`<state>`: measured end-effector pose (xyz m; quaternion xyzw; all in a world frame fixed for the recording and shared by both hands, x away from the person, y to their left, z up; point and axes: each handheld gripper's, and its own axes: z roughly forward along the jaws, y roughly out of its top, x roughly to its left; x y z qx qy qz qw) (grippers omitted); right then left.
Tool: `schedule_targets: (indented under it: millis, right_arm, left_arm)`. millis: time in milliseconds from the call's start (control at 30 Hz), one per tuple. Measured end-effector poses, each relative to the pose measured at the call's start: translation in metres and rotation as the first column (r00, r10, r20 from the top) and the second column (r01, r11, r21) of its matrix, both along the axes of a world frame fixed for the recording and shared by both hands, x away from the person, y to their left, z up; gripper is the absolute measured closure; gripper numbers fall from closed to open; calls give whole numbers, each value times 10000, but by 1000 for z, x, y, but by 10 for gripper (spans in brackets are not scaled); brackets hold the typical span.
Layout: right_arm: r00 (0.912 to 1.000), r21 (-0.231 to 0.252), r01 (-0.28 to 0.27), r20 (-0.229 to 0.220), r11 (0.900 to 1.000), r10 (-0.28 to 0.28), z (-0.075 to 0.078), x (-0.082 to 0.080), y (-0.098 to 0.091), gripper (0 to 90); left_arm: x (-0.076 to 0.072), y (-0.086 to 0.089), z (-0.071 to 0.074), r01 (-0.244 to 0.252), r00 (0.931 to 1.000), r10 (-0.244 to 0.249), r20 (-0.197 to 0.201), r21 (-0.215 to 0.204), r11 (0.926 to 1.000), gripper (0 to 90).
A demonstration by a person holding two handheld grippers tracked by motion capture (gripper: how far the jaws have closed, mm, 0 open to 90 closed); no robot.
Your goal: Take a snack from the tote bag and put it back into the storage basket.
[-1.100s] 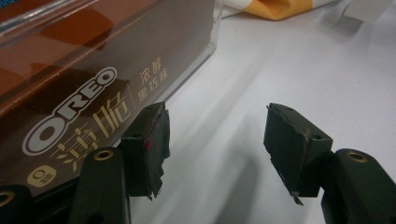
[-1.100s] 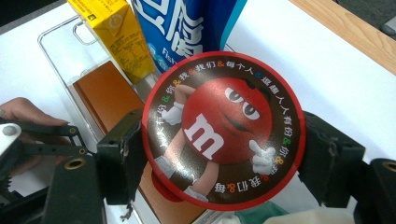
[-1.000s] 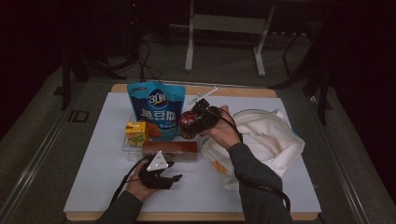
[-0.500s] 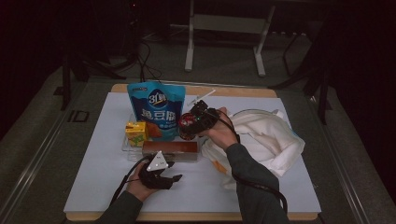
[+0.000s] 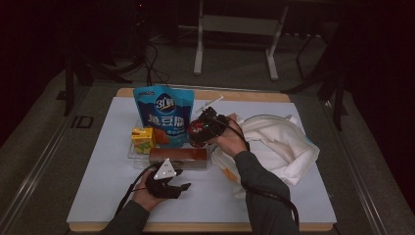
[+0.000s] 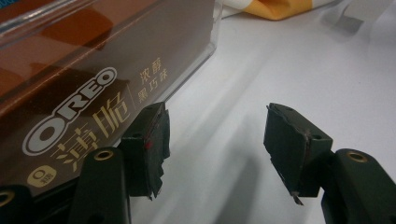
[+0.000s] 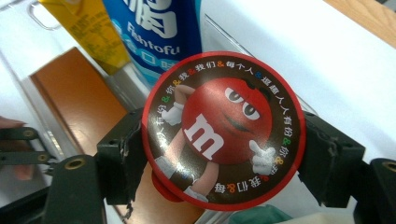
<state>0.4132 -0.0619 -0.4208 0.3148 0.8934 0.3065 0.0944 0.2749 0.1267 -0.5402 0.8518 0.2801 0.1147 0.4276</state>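
A round red M&M's tub (image 7: 224,130) is clamped by its sides between the two jaws of my right gripper (image 7: 223,144), lid facing the camera. In the high view the right gripper (image 5: 198,131) holds the tub (image 5: 195,128) above the right end of a clear tray (image 5: 131,155). A brown Oreo box (image 5: 178,156) lies along the tray's front. My left gripper (image 5: 177,187) rests low on the table just in front of it. Its jaws stand open over bare white table (image 6: 224,93) in the left gripper view, the left one close beside the Oreo box (image 6: 93,70).
A blue fish-tofu pouch (image 5: 164,115) stands at the tray's back, with a yellow drink carton (image 5: 143,139) to its left. A white cloth bag (image 5: 279,147) lies crumpled at the right. The white mat (image 5: 98,196) ends near the wooden table edge.
The right gripper with the tub has drifted slightly left toward the pouch. The left gripper has stayed where it was.
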Motion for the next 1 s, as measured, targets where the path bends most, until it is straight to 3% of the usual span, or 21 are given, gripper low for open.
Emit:
schedule_targets:
  millis: [400, 567, 1000]
  right_arm:
    - [9999, -253, 115, 92, 9996, -113, -11, -1, 3, 256]
    - [9997, -302, 196, -168, 9994, -201, -17, -2, 6, 255]
    - [9988, -496, 403, -249, 9980, -416, -22, -3, 9, 254]
  left_arm:
    - [0, 0, 0, 30, 10000, -31, 27, 43, 10000, 400]
    - [0, 0, 0, 34, 10000, -34, 9, 19, 10000, 400]
    - [0, 0, 0, 46, 10000, -46, -7, 36, 10000, 400]
